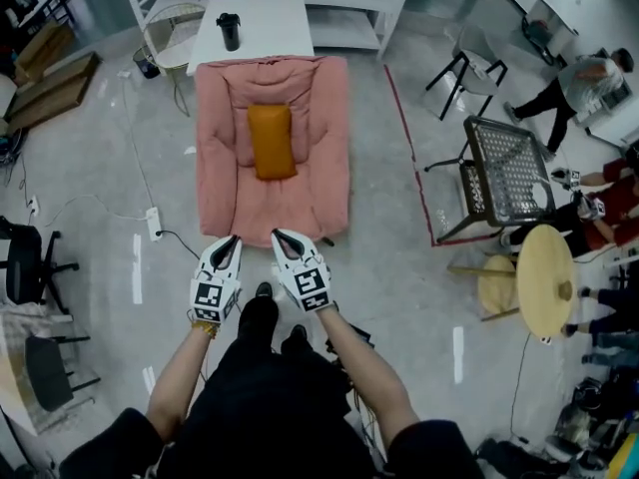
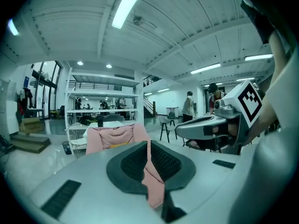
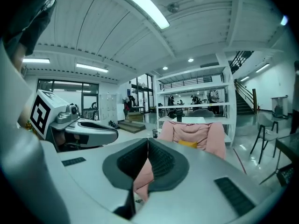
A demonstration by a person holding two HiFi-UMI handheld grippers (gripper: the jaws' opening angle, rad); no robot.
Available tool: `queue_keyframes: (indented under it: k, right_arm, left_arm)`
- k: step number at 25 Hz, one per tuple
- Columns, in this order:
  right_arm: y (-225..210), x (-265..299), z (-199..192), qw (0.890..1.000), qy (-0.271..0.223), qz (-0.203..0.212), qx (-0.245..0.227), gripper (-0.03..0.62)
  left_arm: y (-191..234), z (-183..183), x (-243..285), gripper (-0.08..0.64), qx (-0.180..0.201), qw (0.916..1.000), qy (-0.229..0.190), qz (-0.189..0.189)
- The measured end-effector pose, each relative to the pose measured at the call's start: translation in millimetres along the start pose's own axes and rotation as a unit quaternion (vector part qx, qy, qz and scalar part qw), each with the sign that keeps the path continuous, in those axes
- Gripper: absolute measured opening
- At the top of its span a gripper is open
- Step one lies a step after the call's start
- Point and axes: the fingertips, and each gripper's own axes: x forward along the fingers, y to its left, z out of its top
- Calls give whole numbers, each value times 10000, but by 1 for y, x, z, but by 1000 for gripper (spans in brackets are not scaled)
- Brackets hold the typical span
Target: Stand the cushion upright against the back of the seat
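Observation:
An orange cushion (image 1: 272, 140) rests in the middle of the pink floor seat (image 1: 329, 148), close to the foot of its back. In the gripper views only a thin strip of the cushion (image 2: 114, 145) (image 3: 188, 143) shows above the seat's front. My left gripper (image 1: 234, 239) and right gripper (image 1: 279, 235) hang side by side in the air before the seat's front edge, apart from it. Both point at the seat. The left gripper (image 2: 148, 143) has its jaws together with nothing between them, and so does the right gripper (image 3: 148, 141). Pink seat shows through below the pads.
A white table (image 1: 270, 23) with a black cup (image 1: 229, 30) stands behind the seat, with white shelves beyond. A metal mesh chair (image 1: 504, 173) and a round wooden table (image 1: 544, 277) stand at the right, near seated people. Cables and a power strip (image 1: 153, 223) lie at the left.

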Motion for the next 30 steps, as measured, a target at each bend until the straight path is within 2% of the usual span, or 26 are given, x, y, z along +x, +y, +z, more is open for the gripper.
queue_keyframes:
  k: [4, 10, 16, 20, 30]
  right_arm:
    - [16, -34, -12, 9999, -43, 149, 33, 17]
    - [41, -71, -21, 9997, -44, 195, 134, 15]
    - [58, -77, -19, 10000, -50, 11, -5, 15]
    - [69, -76, -24, 9999, 116, 67, 14, 15]
    - [76, -78, -22, 9998, 163, -126, 0, 15]
  left_arm:
    - [-35, -1, -18, 32, -21, 9999, -57, 143]
    - [-72, 5, -47, 32, 175, 9997, -135, 95]
    - [-71, -3, -67, 32, 64, 9998, -168, 114]
    - [-71, -7, -73, 32, -16, 9998, -183, 8]
    - [-64, -7, -86, 32, -69, 9997, -233, -56]
